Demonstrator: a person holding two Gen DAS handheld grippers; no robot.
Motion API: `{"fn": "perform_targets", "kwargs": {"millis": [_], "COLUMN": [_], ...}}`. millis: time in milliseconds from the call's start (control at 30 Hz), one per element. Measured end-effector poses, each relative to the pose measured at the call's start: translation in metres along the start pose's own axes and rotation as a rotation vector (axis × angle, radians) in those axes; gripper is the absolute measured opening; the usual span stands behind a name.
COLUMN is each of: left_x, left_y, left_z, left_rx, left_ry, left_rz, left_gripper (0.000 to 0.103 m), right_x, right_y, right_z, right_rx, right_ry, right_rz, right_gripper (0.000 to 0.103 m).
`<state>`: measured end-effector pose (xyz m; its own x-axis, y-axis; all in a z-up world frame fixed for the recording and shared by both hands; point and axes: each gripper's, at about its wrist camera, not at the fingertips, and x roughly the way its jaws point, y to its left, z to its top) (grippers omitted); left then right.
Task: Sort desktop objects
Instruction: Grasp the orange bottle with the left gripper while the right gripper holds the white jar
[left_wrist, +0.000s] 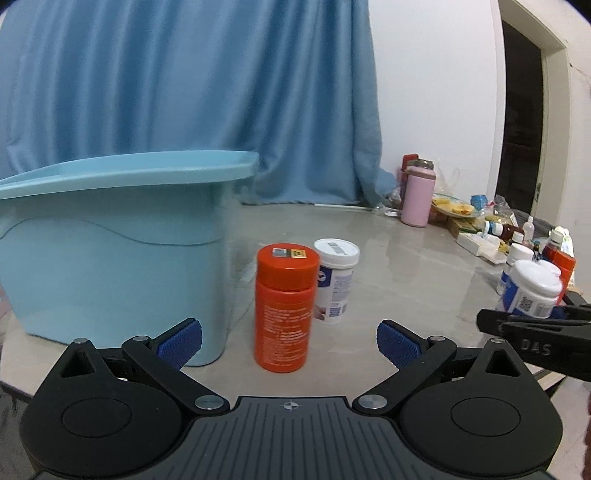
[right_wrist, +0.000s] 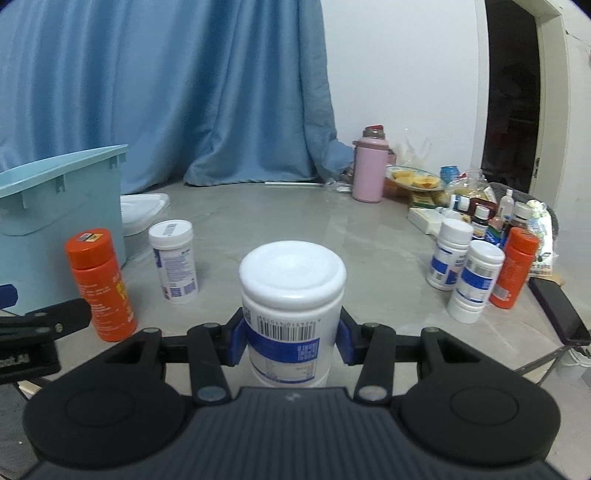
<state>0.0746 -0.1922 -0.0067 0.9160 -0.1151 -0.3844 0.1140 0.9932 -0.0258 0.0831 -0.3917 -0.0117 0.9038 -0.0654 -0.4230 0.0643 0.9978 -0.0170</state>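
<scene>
White bottle (right_wrist: 291, 306) clamped between right claw (right_wrist: 291, 341) pads — left claw (left_wrist: 289, 341) wide open, empty.

Blue curtain (right_wrist: 166, 92), white wall (right_wrist: 399, 74), dark doorway (right_wrist: 509, 92).

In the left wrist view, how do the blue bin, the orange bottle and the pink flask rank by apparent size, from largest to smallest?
1. blue bin, by far the largest.
2. orange bottle.
3. pink flask.
The flask stands much farther from the camera, so its true size against the bottle is unsure.
</scene>
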Motion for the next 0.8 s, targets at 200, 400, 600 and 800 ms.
{"fn": "perform_targets", "kwargs": {"millis": [200, 400, 600, 800], "left_x": [0.020, 0.042, 0.063, 0.083], "left_y": [-0.005, -0.008, -0.013, -0.014], "left_z": [-0.005, -0.007, -0.003, 0.000], "left_rx": [0.020, 0.000, -0.017, -0.033], "left_ry": [0.000, 0.008, 0.002, 0.010], "left_rz": [-0.011, -0.008, 0.009, 0.034], "left_gripper": [0.101, 0.101, 0.101, 0.101], "right_x": [-0.001, -0.002, 0.002, 0.007], "right_y": [-0.008, -0.017, -0.026, -0.033], "right_z": [0.000, 0.002, 0.004, 0.005], "right_rx": [-0.004, -0.029, -0.052, -0.081], "right_ry": [0.003, 0.002, 0.010, 0.015], "right_rz": [-0.037, -0.068, -0.078, -0.073], "right_gripper": [0.048, 0.048, 0.048, 0.048]}}
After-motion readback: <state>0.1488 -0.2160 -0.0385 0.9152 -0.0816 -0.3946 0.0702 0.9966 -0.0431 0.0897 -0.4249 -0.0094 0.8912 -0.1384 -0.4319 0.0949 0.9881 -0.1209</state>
